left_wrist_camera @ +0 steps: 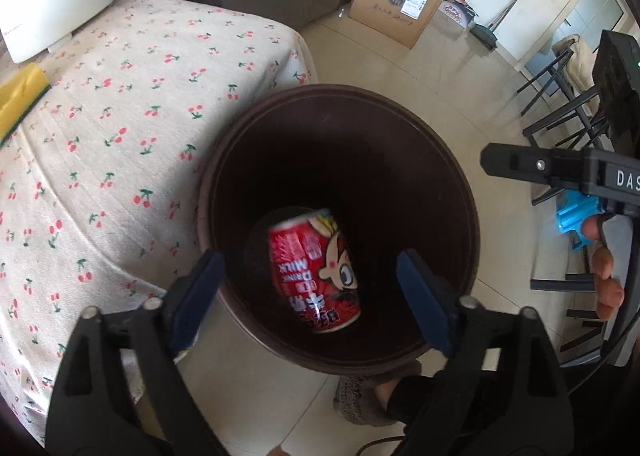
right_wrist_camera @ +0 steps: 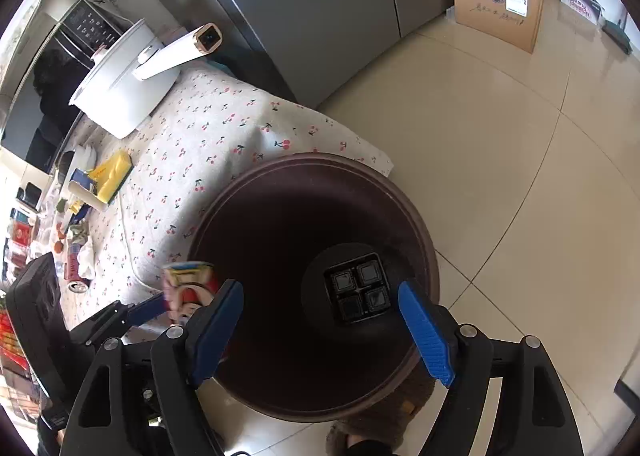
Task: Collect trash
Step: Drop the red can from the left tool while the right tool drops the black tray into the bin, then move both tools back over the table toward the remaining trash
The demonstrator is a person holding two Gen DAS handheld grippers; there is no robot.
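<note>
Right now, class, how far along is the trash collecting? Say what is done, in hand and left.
Done: a black compartment tray lies at the bottom of the brown bin. In hand: the red can hangs blurred over the bin between the open left gripper, pads clear of it. The right gripper is open, empty. Left: clutter on the tablecloth.

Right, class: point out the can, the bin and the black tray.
can (left_wrist_camera: pixel 314 276), left wrist view, its red side.
bin (left_wrist_camera: pixel 320 89), left wrist view, its far rim.
black tray (right_wrist_camera: pixel 357 293), right wrist view, its middle.
</note>
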